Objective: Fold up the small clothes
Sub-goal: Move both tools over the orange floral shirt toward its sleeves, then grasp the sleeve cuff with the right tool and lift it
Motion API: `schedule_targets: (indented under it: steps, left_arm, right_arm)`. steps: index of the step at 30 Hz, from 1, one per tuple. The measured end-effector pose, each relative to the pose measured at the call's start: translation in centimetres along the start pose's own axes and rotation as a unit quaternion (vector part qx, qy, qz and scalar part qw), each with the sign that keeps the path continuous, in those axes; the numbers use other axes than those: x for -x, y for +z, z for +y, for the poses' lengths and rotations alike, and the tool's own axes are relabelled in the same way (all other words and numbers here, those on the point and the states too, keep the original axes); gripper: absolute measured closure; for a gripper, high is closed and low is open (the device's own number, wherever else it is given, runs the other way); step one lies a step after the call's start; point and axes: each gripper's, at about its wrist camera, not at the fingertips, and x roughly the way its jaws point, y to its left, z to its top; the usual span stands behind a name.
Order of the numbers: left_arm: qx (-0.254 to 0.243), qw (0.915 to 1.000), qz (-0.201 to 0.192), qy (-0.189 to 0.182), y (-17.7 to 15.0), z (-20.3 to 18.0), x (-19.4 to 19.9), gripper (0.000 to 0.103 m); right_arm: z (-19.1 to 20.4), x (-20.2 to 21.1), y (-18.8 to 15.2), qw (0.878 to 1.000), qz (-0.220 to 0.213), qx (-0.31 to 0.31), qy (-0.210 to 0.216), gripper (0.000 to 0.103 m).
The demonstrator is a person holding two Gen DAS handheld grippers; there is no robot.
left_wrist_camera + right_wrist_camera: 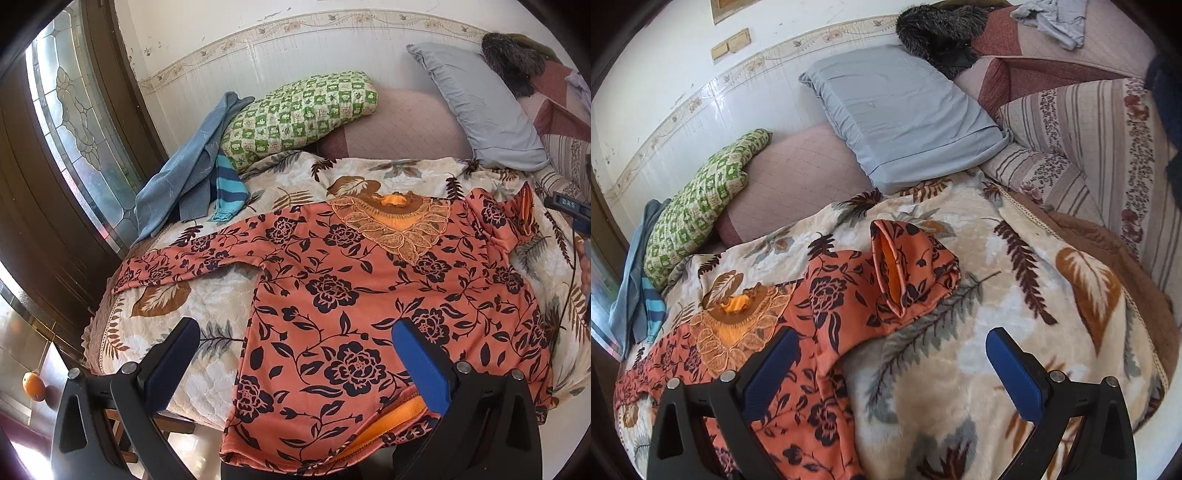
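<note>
An orange long-sleeved top with black flowers [347,295] lies face up on the leaf-print blanket [221,354], lace collar away from me. Its left sleeve [177,262] stretches out flat. Its right sleeve [912,266] is bunched up, with the orange lining showing at the cuff. My left gripper [295,339] is open and empty above the top's lower left part. My right gripper [890,350] is open and empty above the blanket, just below the bunched sleeve; its left finger [772,362] is over the top's shoulder [827,314].
A blue garment and a striped one [192,177] lie at the bed's left edge by a glass door [74,122]. A green checked pillow [299,110] and a grey pillow [905,110] lean at the wall. Striped bedding [1089,147] is at the right. The near bed edge drops off.
</note>
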Motion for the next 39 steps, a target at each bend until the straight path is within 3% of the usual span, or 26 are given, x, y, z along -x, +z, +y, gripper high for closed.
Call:
schedule_targets:
  steps: [7, 8, 10, 11, 12, 14, 18, 22, 26, 30, 34, 39]
  left_arm:
    - [-0.012, 0.9996, 0.016, 0.018, 0.2, -0.6, -1.6, 0.0]
    - [-0.013, 0.9995, 0.019, 0.02, 0.2, -0.7, -1.9, 0.0]
    - [-0.012, 0.9995, 0.022, 0.021, 0.3, -0.6, -2.2, 0.0]
    - [-0.011, 0.9995, 0.022, 0.021, 0.3, -0.5, -2.2, 0.0]
    - [-0.009, 0.9995, 0.021, 0.021, 0.3, -0.4, -2.2, 0.0]
    - [-0.005, 0.9997, 0.019, 0.017, 0.3, -0.2, -2.2, 0.0]
    - [0.001, 0.9997, 0.024, 0.005, -0.1, 0.2, -2.4, 0.0]
    - [0.008, 0.9997, 0.02, -0.01, -0.7, 0.7, -2.0, 0.0]
    - [0.03, 0.9993, 0.017, -0.014, -1.4, 2.6, -1.7, 0.0]
    - [0.063, 0.9978, 0.019, -0.007, -2.2, 5.6, -1.8, 0.0]
    - [0.094, 0.9953, 0.022, 0.008, -3.3, 8.9, -1.9, 0.0]
    - [0.124, 0.9912, 0.031, 0.034, -5.0, 12.7, -2.2, 0.0]
  right_arm:
    - [0.5, -11.0, 4.3, 0.995, 0.064, -0.035, -0.066, 0.002]
    - [0.3, -12.3, 4.5, 0.994, 0.075, -0.039, -0.073, 0.009]
    - [-0.9, -14.5, 4.4, 0.988, 0.112, -0.056, -0.087, 0.039]
    - [-1.9, -15.4, 4.1, 0.985, 0.135, -0.077, -0.077, 0.078]
    - [-2.9, -15.9, 3.8, 0.981, 0.151, -0.1, -0.065, 0.088]
    - [-4.5, -14.8, 3.4, 0.982, 0.133, -0.115, -0.066, 0.094]
    - [-6.3, -9.6, 4.3, 0.989, 0.067, -0.13, 0.006, 0.097]
    - [-5.5, -4.9, 6.9, 0.976, 0.046, -0.171, 0.126, 0.097]
    - [0.1, -0.9, 9.3, 0.954, 0.043, -0.178, 0.238, 0.097]
    - [9.3, 1.5, 9.1, 0.931, 0.078, -0.15, 0.324, 0.097]
    - [20.6, 1.6, 6.4, 0.908, 0.128, -0.112, 0.384, 0.097]
    - [33.4, -1.7, 0.1, 0.891, 0.192, -0.076, 0.405, 0.097]
